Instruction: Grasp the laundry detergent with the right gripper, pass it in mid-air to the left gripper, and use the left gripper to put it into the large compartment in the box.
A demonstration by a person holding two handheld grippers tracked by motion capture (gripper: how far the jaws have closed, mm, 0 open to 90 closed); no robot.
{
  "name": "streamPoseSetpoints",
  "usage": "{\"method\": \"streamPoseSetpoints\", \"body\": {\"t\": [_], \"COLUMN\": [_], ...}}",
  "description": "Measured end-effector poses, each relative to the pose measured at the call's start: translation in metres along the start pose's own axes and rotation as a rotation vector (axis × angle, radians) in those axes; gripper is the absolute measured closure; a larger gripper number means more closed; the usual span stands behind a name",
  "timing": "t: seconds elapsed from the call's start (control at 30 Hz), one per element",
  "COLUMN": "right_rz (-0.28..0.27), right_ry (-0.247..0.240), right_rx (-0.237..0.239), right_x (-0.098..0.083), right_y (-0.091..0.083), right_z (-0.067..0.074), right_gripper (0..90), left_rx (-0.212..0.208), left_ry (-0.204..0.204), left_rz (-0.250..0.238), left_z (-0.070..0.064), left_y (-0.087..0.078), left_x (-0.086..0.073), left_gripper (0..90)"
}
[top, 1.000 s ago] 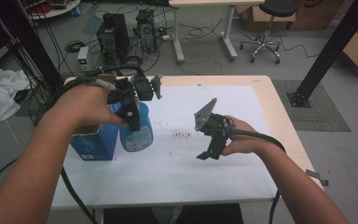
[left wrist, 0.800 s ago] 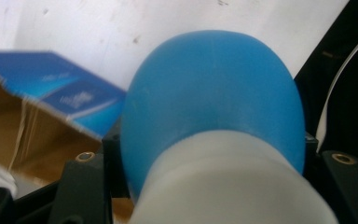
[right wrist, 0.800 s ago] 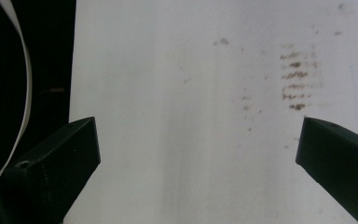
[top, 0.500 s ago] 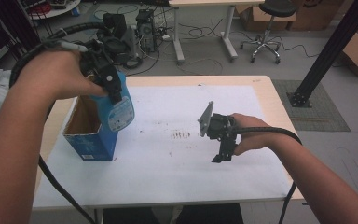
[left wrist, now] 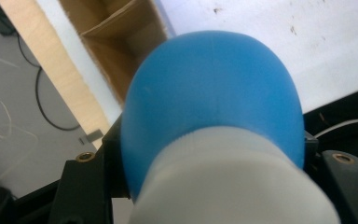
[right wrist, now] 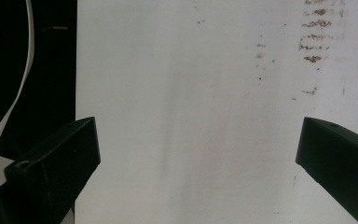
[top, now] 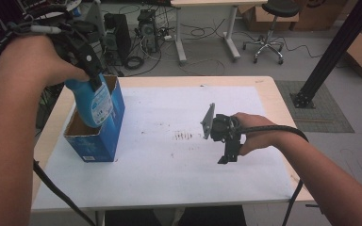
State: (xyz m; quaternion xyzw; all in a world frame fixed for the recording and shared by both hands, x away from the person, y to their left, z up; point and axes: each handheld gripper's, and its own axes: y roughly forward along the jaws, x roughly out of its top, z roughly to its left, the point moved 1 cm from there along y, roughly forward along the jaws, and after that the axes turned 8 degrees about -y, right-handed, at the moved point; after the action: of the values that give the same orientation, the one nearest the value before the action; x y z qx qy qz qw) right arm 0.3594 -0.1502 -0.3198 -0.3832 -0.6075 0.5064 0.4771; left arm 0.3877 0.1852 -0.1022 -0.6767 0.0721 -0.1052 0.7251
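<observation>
white table [top: 169, 179] fills most of the high view, wood edge showing along the left and far sides, a patch of brown smudges [top: 184, 136] near the middle. blue cardboard box [top: 96, 141] stands upright on the table's left part, top open, brown inside. my left gripper [top: 92, 77] is raised over that box and clamps a blue bottle [top: 92, 101] by its upper end; the bottle hangs tilted with its lower end just inside the box opening, label facing the camera. in the left gripper view the bottle [left wrist: 214, 102] sits between my jaws, white cap end nearest the camera, blue body pointing down at the open box [left wrist: 116, 51]. my right gripper [top: 227, 153] is over the table right of the smudges, well apart from the box, jaws pointing down toward the surface, grey plate on top, cable trailing back along my forearm. in the right gripper view my jaws stand wide apart with nothing between them, bare white table [right wrist: 191, 140] beyond, the smudges [right wrist: 314, 44] at upper right.
</observation>
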Motion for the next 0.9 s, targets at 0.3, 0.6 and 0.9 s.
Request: {"method": "streamPoseSetpoints", "body": {"t": [0.3,0.6,0.9], "right_rz": [0.014,0.023,0.028], "right_ry": [-0.004,-0.005,0.000], "right_rx": [-0.003,0.000,0.006], "right_x": [0.002,0.002,0.001], "right_y": [-0.001,-0.001,0.001], "right_z": [-0.003,-0.003,-0.005], "right_gripper": [0.0,0.0,0.0], "left_rx": [-0.020,-0.015,-0.006], "left_ry": [-0.183,-0.262,-0.278], "left_rz": [-0.024,0.001,0.020], "left_z": [0.028,0.049,0.058], "left_y": [0.002,0.018,0.042], "left_x": [0.002,0.006,0.010], "left_gripper": [38.7,38.7,38.7]}}
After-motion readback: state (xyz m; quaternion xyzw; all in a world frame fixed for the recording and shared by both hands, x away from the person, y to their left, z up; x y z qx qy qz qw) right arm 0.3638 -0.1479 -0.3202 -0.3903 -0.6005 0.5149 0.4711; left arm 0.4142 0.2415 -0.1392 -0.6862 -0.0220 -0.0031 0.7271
